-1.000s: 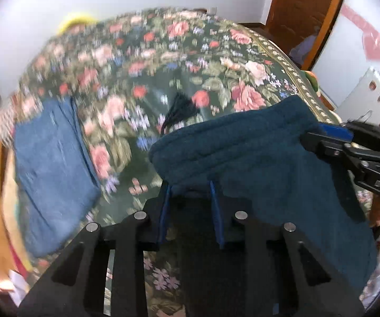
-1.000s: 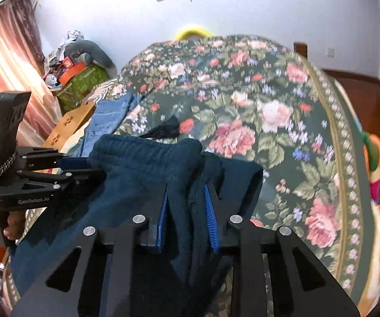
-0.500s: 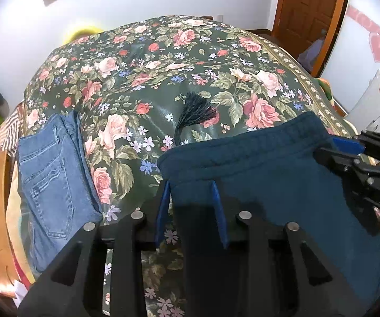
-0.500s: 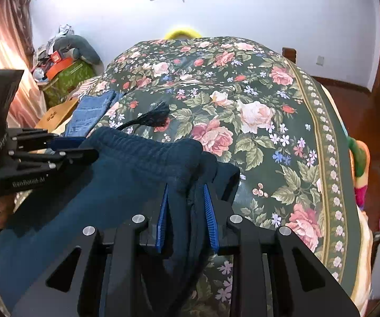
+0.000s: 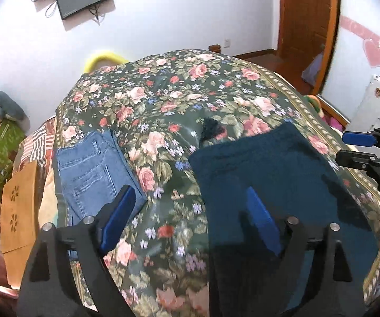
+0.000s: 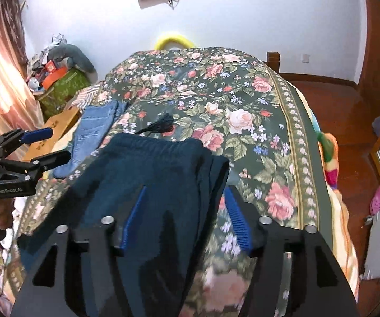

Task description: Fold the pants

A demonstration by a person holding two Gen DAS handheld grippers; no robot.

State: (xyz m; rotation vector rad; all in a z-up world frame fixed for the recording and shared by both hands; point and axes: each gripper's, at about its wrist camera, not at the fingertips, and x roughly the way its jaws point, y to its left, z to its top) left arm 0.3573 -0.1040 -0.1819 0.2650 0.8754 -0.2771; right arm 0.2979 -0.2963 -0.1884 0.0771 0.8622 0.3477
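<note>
In the left wrist view the left gripper (image 5: 190,203) has its blue-padded fingers (image 5: 118,211) spread wide and grips nothing; one finger hangs over the folded blue jeans (image 5: 92,169), the other over the dark teal pants (image 5: 274,179). The pants lie flat on the floral bedspread (image 5: 163,100), waistband toward the far wall, with the jeans well apart on the bedspread's left edge and a black tassel (image 5: 212,129) just beyond the waistband. The right gripper (image 5: 359,150) shows at the right border, jaws parted and empty. The right wrist view alone shows the pants' (image 6: 147,174) right side stacked in folded layers, and the right gripper (image 6: 186,206) wide open above that edge, holding nothing. It also shows the left gripper (image 6: 47,145) open beside the jeans (image 6: 95,126), and a green box (image 6: 63,87) left of the bedspread (image 6: 242,92) heaped with clutter too small to tell apart.
</note>
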